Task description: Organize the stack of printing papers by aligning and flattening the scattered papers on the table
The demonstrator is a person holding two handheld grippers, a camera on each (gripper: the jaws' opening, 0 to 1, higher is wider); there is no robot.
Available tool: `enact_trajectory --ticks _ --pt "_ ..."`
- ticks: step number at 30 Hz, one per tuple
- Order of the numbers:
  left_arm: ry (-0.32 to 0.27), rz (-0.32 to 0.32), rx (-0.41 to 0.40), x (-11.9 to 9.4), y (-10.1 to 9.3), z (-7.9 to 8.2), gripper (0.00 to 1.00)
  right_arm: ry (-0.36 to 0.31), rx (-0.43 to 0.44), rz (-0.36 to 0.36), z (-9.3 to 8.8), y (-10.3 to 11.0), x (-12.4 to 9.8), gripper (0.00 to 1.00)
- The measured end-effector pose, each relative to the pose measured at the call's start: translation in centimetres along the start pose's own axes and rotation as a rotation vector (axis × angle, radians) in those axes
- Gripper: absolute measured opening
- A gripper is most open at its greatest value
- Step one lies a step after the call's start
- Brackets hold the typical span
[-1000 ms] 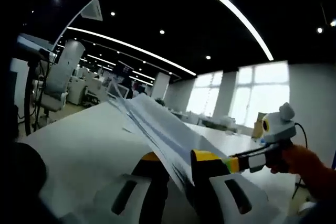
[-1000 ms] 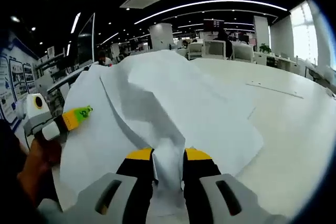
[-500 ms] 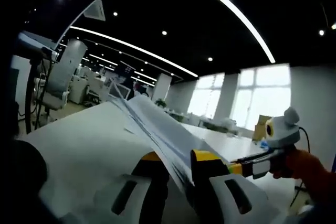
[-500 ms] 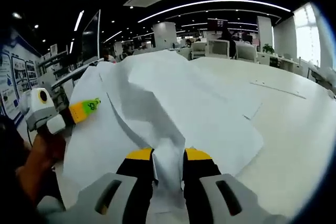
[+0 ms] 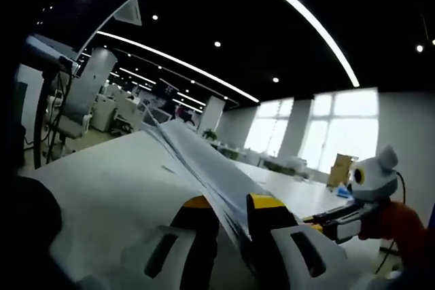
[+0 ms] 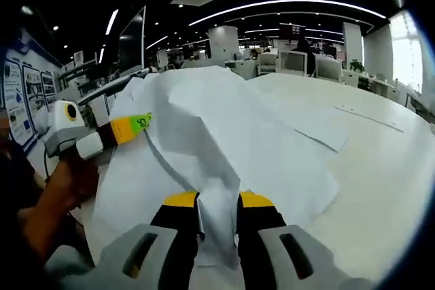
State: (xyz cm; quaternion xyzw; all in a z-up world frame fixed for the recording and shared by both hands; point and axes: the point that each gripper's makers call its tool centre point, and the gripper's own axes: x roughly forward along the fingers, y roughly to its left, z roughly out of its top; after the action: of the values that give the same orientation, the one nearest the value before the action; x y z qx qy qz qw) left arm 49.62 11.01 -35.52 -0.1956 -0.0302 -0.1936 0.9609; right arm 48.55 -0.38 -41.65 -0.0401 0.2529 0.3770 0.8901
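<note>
Both claws are closed down on the same bundle of printing papers, which is lifted off the white tabletop [image 6: 380, 188] rather than lying on it. In the left gripper view the left claw [image 5: 231, 219] pinches the stack of papers [image 5: 204, 168] edge-on, its yellow-tipped jaws nearly together with only the thickness of the sheets between them, and the stack fans away toward the far side of the room. The right claw shows at the right of that view, held in a person's hand [image 5: 401, 225]. In the right gripper view the right claw [image 6: 217, 215] grips a crumpled fold of the papers [image 6: 224, 127] between its jaws, and the sheets billow up in a loose, uneven mound, with edges splayed out at different angles over the tabletop. The left claw [image 6: 132, 127] reaches the sheets from the left, at their near edge. The main risk, as I judge it, is creasing: the right claw holds a bunched fold, so any pull against the left could set a hard wrinkle or tear a sheet. The loose outer sheets also look barely caught; a tilt or quick lowering could let them slide out and scatter again.
</note>
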Motion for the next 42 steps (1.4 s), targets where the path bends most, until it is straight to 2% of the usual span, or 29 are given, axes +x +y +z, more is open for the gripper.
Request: enact_trajectory --ticks 5,8,13,18,20,28,30,33,37,42 --pt "-0.001 -0.001 -0.017 -0.1 0.1 0.1 0.19 0.003 -0.011 0.027 -0.3 1.1 0.0 0.17" --pt "0.002 -0.003 -0.035 -0.1 0.1 0.1 0.15 0.001 -0.012 0.041 -0.5 1.3 0.1 0.18" --pt "0.004 -0.002 -0.049 -0.4 0.1 0.1 0.08 -0.024 -0.075 0.038 -0.3 1.1 0.0 0.27" --pt "0.007 -0.004 -0.042 -0.3 0.1 0.0 0.07 -0.043 -0.101 0.017 0.1 0.5 -0.4 0.36" --pt "0.009 -0.005 -0.044 -0.3 0.2 0.0 0.07 -0.059 -0.104 0.008 0.5 0.2 -0.8 0.36" --pt "0.023 -0.021 -0.044 -0.3 -0.2 -0.2 0.07 -0.152 -0.103 -0.035 3.8 -1.3 -3.1 0.38" --pt "0.024 -0.019 -0.042 -0.3 -0.1 -0.2 0.07 -0.177 -0.123 -0.080 4.8 -2.4 -3.7 0.34" --pt "0.021 -0.023 -0.050 -0.2 -0.2 -0.2 0.07 -0.201 -0.104 -0.099 6.1 -3.4 -4.4 0.35" --pt "0.024 -0.024 -0.049 -0.2 -0.1 -0.2 0.07 -0.187 -0.133 -0.131 7.3 -4.3 -3.2 0.35" --pt "0.026 -0.042 -0.051 -0.2 -0.5 -0.3 0.07 -0.193 -0.151 -0.092 8.7 -2.4 0.0 0.37"
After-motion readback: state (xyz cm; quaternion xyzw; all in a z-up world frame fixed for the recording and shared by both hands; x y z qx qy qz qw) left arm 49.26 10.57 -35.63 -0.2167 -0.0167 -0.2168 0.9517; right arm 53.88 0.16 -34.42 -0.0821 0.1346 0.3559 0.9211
